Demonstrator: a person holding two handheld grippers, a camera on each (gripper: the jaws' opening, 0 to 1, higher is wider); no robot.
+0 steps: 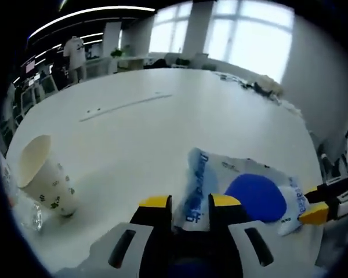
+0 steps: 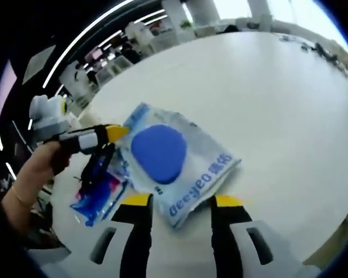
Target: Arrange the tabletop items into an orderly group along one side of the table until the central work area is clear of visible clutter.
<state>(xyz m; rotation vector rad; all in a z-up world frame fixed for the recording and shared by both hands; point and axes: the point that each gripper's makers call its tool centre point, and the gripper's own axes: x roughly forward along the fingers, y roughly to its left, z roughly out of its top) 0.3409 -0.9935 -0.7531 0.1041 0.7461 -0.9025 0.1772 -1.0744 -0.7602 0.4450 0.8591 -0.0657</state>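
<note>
**Both tongs on the wipes pack**

On the white table [image 1: 162, 133], the left gripper [image 1: 190, 202] clenches one edge of the wipes pack [image 2: 174, 168]; the right gripper [image 2: 180, 202] grasps the opposite edge. A paper cup [image 1: 46, 182] lies tipped nearby, contents unclear.

I count one wipes pack [image 1: 243, 188] (blue oval lid), one paper cup [image 1: 46, 182], one smaller blue packet [image 2: 98, 194], two grippers.
</note>
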